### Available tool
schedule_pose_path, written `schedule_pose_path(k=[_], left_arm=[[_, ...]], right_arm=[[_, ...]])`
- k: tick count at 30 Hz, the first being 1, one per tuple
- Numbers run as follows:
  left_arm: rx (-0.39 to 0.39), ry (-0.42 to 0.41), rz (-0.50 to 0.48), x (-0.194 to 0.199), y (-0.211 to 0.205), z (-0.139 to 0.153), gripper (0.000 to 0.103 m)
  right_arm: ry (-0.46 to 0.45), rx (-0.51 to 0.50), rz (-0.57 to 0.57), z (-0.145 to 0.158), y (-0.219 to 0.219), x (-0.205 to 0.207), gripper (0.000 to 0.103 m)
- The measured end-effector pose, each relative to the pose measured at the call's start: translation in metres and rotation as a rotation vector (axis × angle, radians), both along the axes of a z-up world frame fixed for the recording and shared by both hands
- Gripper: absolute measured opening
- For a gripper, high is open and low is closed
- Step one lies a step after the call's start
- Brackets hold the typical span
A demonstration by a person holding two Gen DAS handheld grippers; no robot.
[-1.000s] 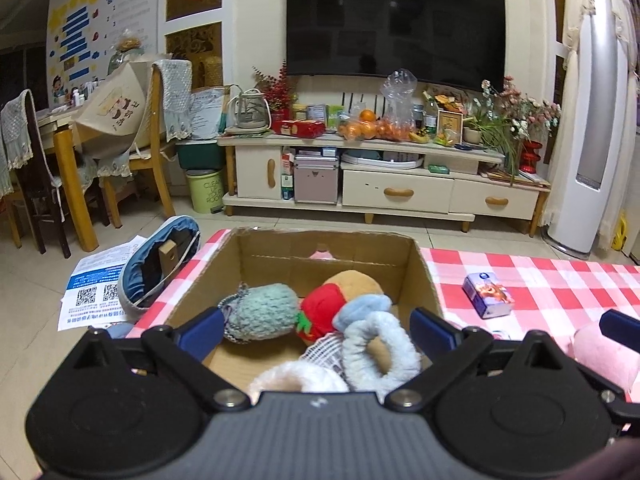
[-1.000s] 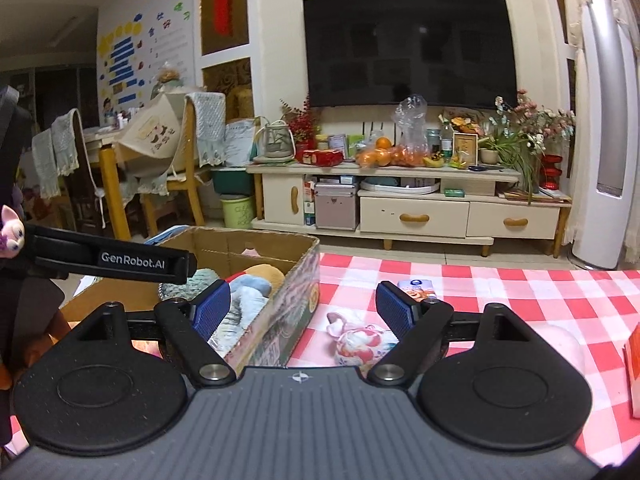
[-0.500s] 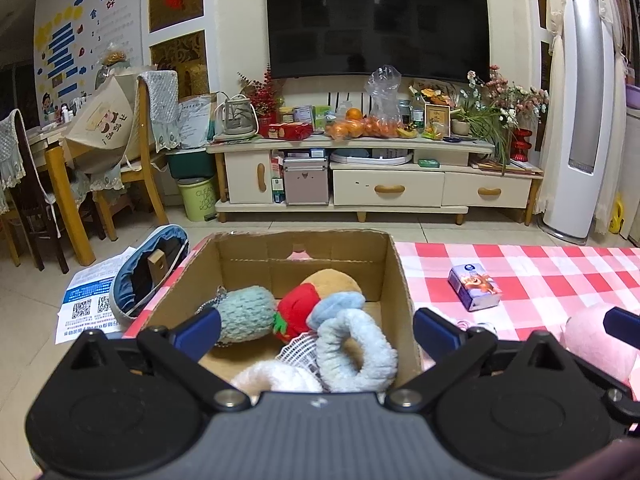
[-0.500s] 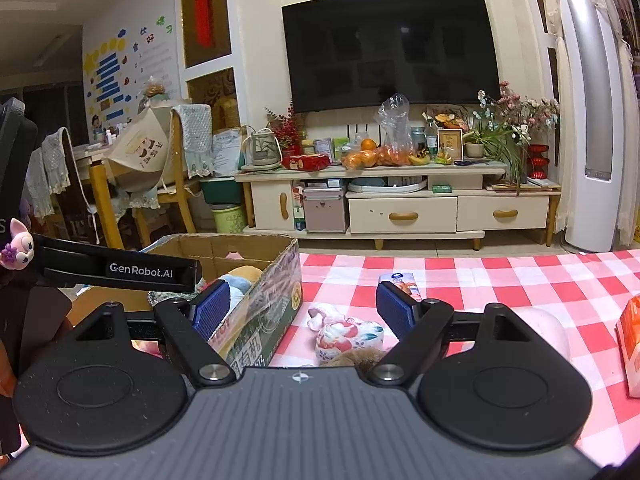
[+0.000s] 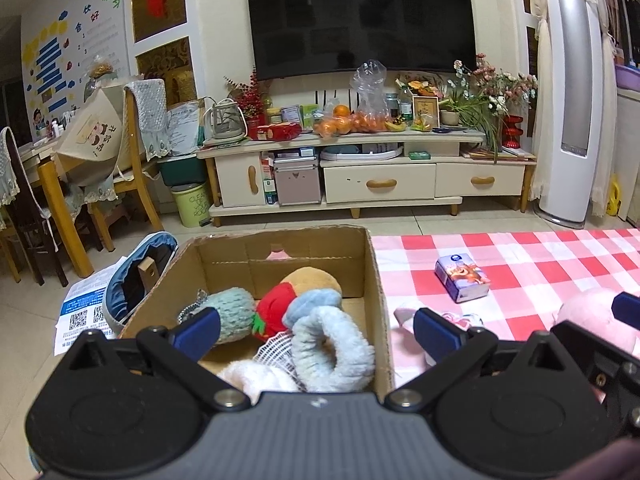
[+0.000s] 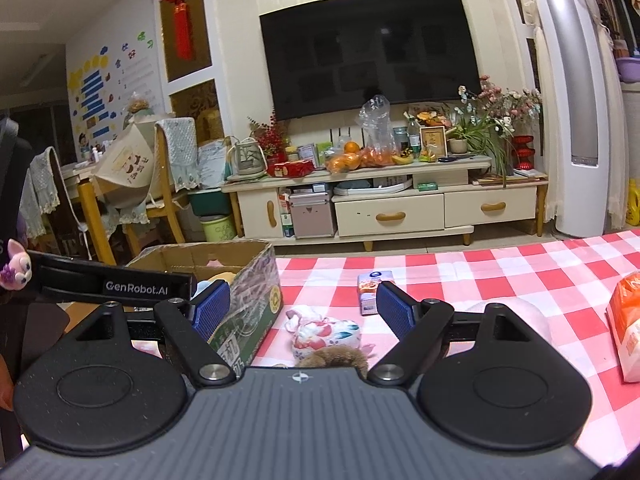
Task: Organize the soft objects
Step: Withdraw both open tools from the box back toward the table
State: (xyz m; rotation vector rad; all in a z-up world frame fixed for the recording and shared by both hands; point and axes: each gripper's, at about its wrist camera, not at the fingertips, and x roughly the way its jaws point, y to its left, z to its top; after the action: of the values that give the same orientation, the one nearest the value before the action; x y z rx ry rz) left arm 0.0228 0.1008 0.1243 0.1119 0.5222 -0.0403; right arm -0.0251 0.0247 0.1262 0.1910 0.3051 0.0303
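Left gripper (image 5: 316,330) is hovering over the near edge of the cardboard box (image 5: 374,280), jaws spread wide apart and holding nothing; its left pad is sitting above the box interior, its right pad out over the tablecloth. Box is sitting at the left end of the red-and-white checked tablecloth (image 5: 540,256) and is already holding soft items: a teal knitted toy (image 5: 234,312), a red strawberry plush (image 5: 276,308), a tan plush (image 5: 310,278) behind it, a pale blue fuzzy ring (image 5: 332,354) leaning toward the right wall, a white fluffy piece (image 5: 256,376) at the near edge, and some white mesh (image 5: 276,350) between them. Right gripper (image 6: 304,308) is also gaping open, empty, hanging just right of the box (image 6: 252,312). Between its fingers a floral fabric pouch (image 6: 324,332) is lying on the cloth, touching a brown furry item (image 6: 336,358) that is mostly hidden by the gripper body. A small printed carton (image 6: 370,286) is lying farther back on the cloth, partly behind the right finger. A pink plush (image 5: 588,316) is resting on the cloth at the right of the left view, partly covered by the other gripper. An orange-and-white packet (image 6: 628,332) is lying at the far right edge. A black bar labelled GenRobot.AI (image 6: 136,286) is crossing the left of the right view.
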Motion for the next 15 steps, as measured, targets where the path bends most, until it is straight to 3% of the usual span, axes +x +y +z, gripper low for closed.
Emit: schedule_pose_path(k=[15], left_arm=[[0.037,-0.005,-0.025,-0.003,-0.022,0.000,0.102]], right_arm=[[0.006,0.040,-0.042,-0.007,-0.001,-0.006,0.101]])
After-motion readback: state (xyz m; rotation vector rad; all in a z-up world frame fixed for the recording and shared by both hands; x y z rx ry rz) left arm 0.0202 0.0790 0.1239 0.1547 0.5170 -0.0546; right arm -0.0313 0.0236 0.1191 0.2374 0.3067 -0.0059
